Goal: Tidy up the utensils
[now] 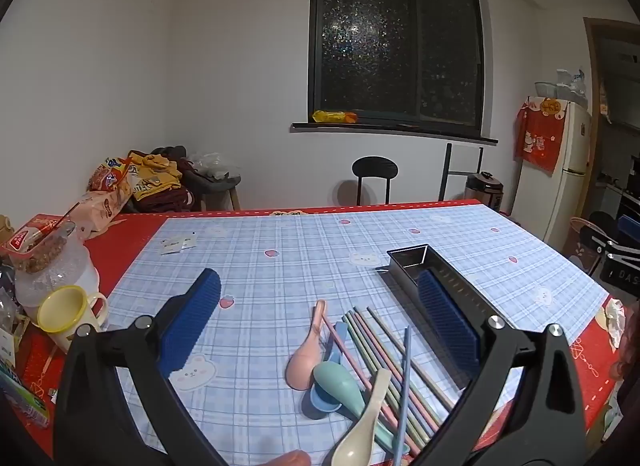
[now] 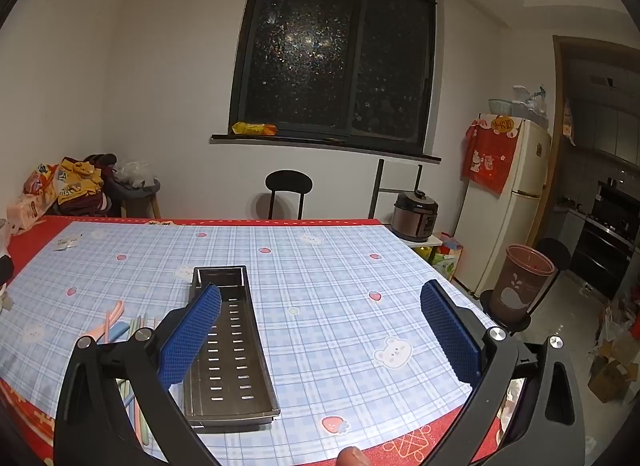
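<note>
— Holding both grippers above the table (image 2: 320, 266), jaws spread as wide as they go, nothing between the pads of either one.

— Where do the utensils lie?

— In front of my left gripper (image 1: 320, 322), loose on the blue checked cloth (image 1: 280, 266). A pink spoon (image 1: 306, 354) lies furthest left, a teal spoon (image 1: 340, 384) overlaps a blue spoon (image 1: 324, 402) beside it, and a cream spoon (image 1: 360, 430) sits nearest me. The pastel chopsticks (image 1: 384, 350) fan out just to their right, one blue stick crossing over the others.

— And the tray?

— The metal tray (image 2: 230, 346), long and slotted along its floor, rests to the right of the pile, near the chopsticks. My right gripper (image 2: 320, 330) hangs over it; in that view its left pad (image 2: 192, 338) overlaps the tray's left wall, but I cannot tell whether they touch. Nothing lies in the tray.

— Anything else on the table?

— A yellow-rimmed mug (image 1: 70, 312) and snack packets (image 1: 36, 244) at the left edge, well apart from the utensils. A fingertip (image 2: 352, 458) shows at the bottom edge.
</note>
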Demonstrator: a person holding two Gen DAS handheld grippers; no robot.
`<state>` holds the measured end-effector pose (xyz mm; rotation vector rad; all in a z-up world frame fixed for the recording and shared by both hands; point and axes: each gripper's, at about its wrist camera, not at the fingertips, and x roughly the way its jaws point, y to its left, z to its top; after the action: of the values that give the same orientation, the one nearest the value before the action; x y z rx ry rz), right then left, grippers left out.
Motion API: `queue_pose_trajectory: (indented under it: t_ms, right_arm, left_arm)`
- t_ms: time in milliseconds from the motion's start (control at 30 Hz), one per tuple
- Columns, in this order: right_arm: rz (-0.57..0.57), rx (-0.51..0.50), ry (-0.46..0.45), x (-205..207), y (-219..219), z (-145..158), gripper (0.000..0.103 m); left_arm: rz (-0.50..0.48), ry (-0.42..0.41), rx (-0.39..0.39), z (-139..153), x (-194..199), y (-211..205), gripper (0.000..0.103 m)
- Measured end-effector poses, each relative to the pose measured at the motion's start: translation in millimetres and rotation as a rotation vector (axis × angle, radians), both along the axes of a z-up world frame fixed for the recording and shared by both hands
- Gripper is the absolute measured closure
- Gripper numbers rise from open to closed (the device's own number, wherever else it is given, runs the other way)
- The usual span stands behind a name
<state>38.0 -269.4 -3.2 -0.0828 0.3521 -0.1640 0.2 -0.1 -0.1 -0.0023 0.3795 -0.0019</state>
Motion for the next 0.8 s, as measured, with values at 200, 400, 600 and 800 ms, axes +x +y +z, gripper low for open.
queue_pose_trajectory:
  t_ms: [200, 400, 600, 800]
  right_arm:
    - [-0.008, -0.001, 0.003, 2.4, -1.6, -1.6, 0.005]
    - [-0.002, 0.007, -0.006, -1.0, -1.5, 2.5, 0.005]
    - [-0.003, 0.006, -0.004, 0.3, -2.4, 1.9, 0.005]
    - [-0.002, 0.007, -0.004, 0.5, -2.5, 1.8, 0.005]
  left_arm:
    - [-0.005, -0.005, 0.015, 0.3, -2.5, -12.4, 0.005]
    - [-0.015, -0.005, -0.007, 1.9, -2.1, -12.7, 0.005]
    - [-0.035, 0.001, -0.032, 1.7, -0.5, -0.1, 0.005]
    - [-0.038, 0.002, -0.034, 2.1, -0.1, -0.1, 0.005]
